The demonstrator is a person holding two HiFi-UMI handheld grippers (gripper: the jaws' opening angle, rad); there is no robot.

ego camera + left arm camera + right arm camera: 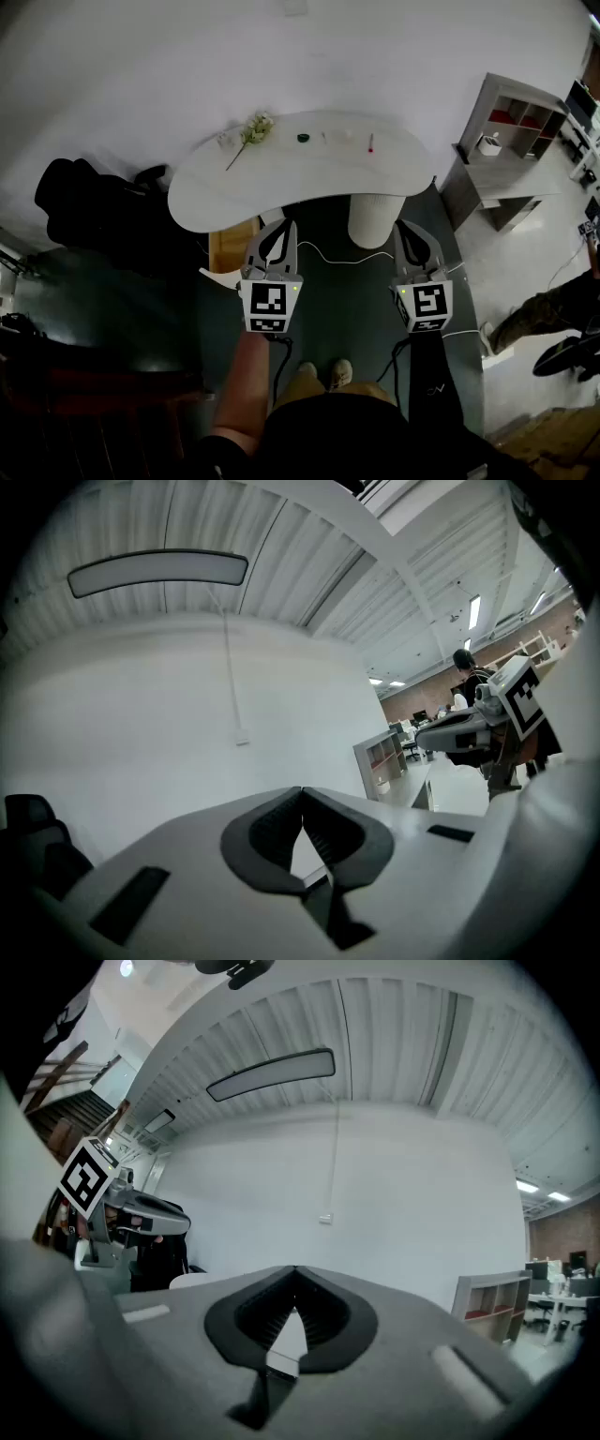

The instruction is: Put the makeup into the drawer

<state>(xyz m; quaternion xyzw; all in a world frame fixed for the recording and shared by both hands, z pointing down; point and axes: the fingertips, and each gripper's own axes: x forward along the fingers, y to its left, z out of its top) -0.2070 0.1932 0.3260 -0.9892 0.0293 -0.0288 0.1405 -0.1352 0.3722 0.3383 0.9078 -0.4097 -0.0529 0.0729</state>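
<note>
Both claws are held level in front of the person, short of the white curved worktop (197,192), and neither touches anything. The left claw (278,227) is seen closed in the left gripper view, its dark pads meeting at the tips with nothing between them. The right claw (413,231) is likewise closed and empty, its tips pressed together in the right gripper view. Each claw is also caught from the side in the other's view, its marker cube at the rear.

The makeup is laid out in a loose row along the far side of the worktop, well apart from both claws: a small dark round pot (303,138), two pale small pieces (348,136) too small to be identified, and a slim red-tipped stick (370,143). A sprig of pale flowers (255,128) is placed at the left end of the row.

The worktop is carried on a white round pedestal (375,220). A wood-coloured unit (232,246) is seen under the near left edge, just beside the left claw; whether it is the drawer cannot be told. A white cable (347,259) is trailed over the dark floor between the claws. A grey shelf unit (516,117) is seen at the right, and black chairs (84,202) at the left.
</note>
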